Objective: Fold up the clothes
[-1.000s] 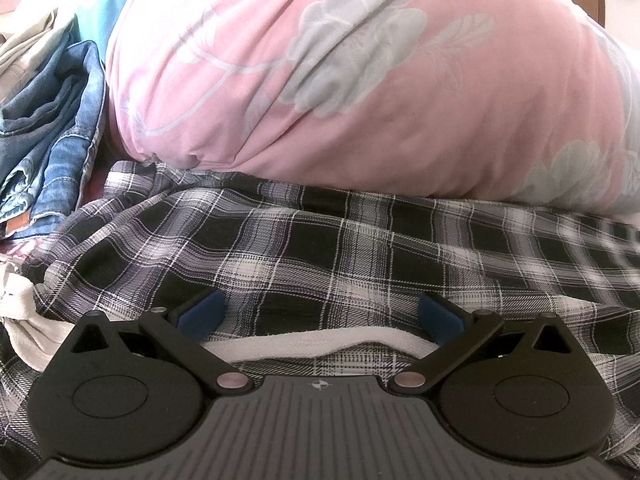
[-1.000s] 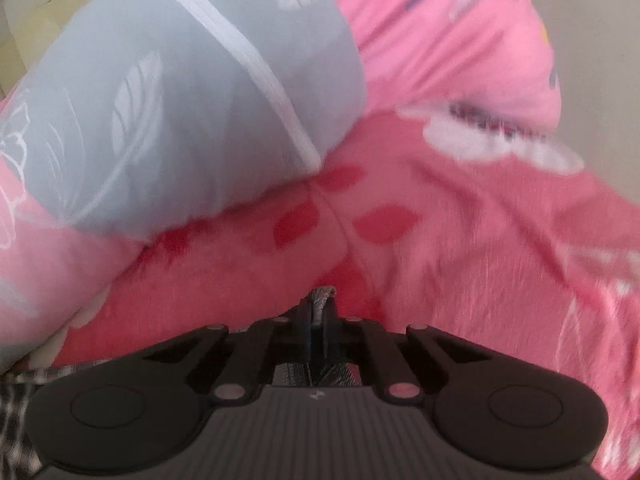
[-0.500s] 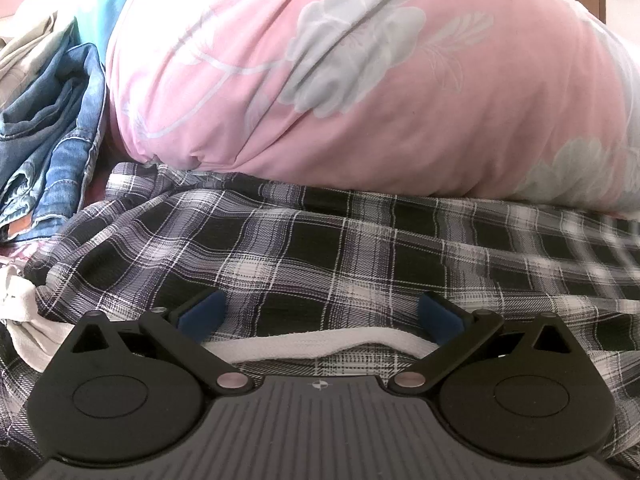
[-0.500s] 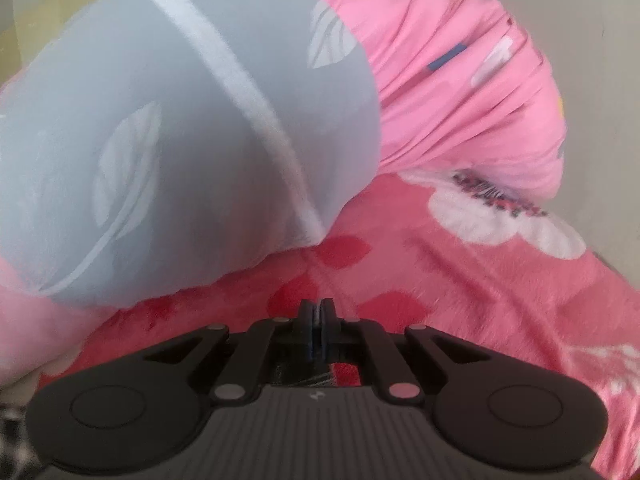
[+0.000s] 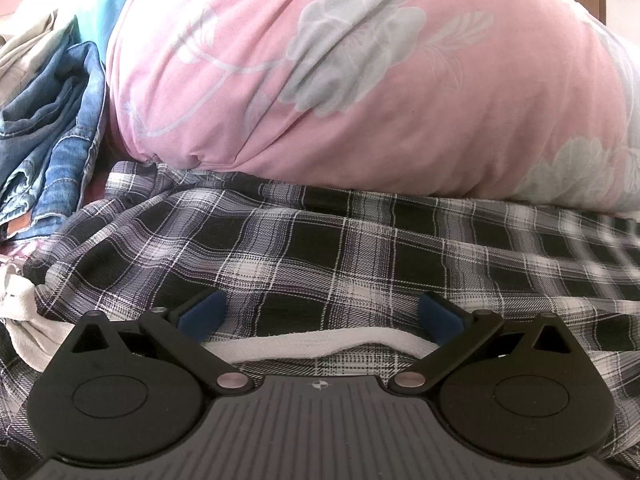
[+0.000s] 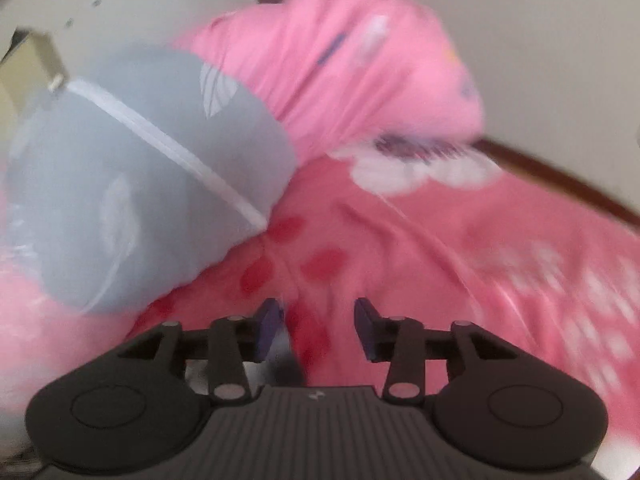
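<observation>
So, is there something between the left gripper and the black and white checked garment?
Nothing visible. The left gripper is open right over the black and white checked garment, with its white woven band lying between the fingers.

Bed covered by a pink floral sheet (image 6: 460,248), bounded by a dark wooden frame (image 6: 560,172) against a plain pale wall (image 6: 540,40). A pink floral pillow (image 5: 340,80) and a grey pillow (image 6: 132,184) lie in soft daylight.
</observation>
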`<state>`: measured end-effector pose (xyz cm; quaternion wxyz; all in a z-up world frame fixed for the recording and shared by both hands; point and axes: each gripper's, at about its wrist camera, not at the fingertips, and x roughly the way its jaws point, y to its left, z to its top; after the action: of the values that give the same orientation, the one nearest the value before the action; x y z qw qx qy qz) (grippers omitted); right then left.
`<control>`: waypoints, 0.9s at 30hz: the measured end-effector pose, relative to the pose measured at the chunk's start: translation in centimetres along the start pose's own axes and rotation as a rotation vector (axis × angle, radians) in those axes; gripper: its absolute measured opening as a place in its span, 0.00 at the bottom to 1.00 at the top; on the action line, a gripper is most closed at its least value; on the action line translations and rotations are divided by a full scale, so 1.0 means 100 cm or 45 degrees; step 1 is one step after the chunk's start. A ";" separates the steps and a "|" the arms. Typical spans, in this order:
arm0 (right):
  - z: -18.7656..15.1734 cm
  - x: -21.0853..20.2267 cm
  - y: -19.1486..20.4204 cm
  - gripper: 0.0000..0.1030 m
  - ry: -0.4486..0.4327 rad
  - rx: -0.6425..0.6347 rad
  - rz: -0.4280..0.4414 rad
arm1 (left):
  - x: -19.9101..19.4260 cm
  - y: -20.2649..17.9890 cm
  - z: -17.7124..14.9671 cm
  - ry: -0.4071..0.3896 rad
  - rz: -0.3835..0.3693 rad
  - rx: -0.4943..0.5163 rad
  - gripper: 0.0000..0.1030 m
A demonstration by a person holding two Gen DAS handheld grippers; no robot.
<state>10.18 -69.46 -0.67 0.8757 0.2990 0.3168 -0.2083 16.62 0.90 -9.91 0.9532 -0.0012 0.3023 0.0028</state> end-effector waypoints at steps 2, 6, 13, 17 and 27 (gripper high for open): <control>-0.023 -0.021 -0.016 0.52 0.074 0.095 -0.018 | 0.000 0.000 0.000 -0.001 -0.001 -0.002 1.00; -0.063 -0.025 -0.035 0.53 0.155 0.242 -0.018 | 0.001 0.002 0.000 -0.002 -0.007 -0.009 1.00; -0.083 -0.037 -0.028 0.03 0.060 0.307 0.015 | 0.002 0.003 0.000 -0.005 -0.013 -0.017 1.00; -0.085 -0.060 -0.027 0.03 -0.020 0.287 -0.034 | 0.003 0.003 0.001 -0.004 -0.017 -0.016 1.00; -0.094 -0.069 -0.006 0.13 -0.123 0.138 -0.287 | 0.004 0.006 0.001 -0.006 -0.019 -0.022 1.00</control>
<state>0.91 -62.50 -2.05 0.8436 0.2981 0.2940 -0.3363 16.99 1.49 -10.09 0.9539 -0.0118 0.2999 -0.0017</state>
